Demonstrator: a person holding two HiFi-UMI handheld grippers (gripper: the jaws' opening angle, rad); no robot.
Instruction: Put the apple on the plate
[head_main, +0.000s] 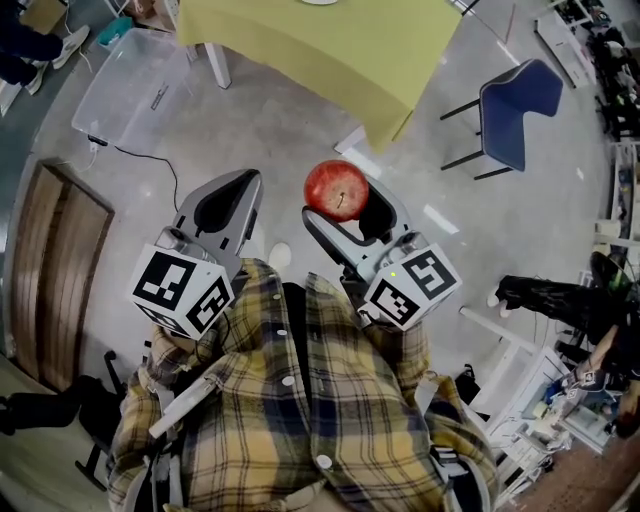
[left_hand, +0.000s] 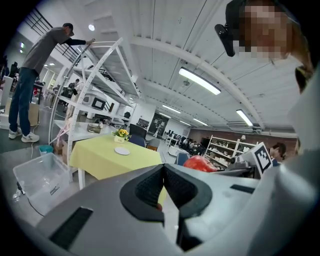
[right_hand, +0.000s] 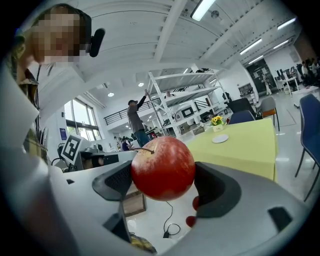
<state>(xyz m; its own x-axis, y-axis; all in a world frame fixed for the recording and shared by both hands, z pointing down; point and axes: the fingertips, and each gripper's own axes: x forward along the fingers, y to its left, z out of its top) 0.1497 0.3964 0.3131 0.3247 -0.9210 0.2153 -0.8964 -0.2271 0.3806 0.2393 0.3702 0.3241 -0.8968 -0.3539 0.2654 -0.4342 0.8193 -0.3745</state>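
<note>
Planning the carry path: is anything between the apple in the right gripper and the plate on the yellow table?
Nothing visible. The apple is clamped in the right gripper; only open floor and bare yellow table lie before the plate. The flower pot stands behind it, and the blue chair is off to the side.

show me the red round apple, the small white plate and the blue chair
red round apple (right_hand: 162, 167), right gripper view, middle of its front skin
small white plate (right_hand: 220, 138), right gripper view, centre of its top face
blue chair (head_main: 520, 105), head view, middle of its blue shell
</note>
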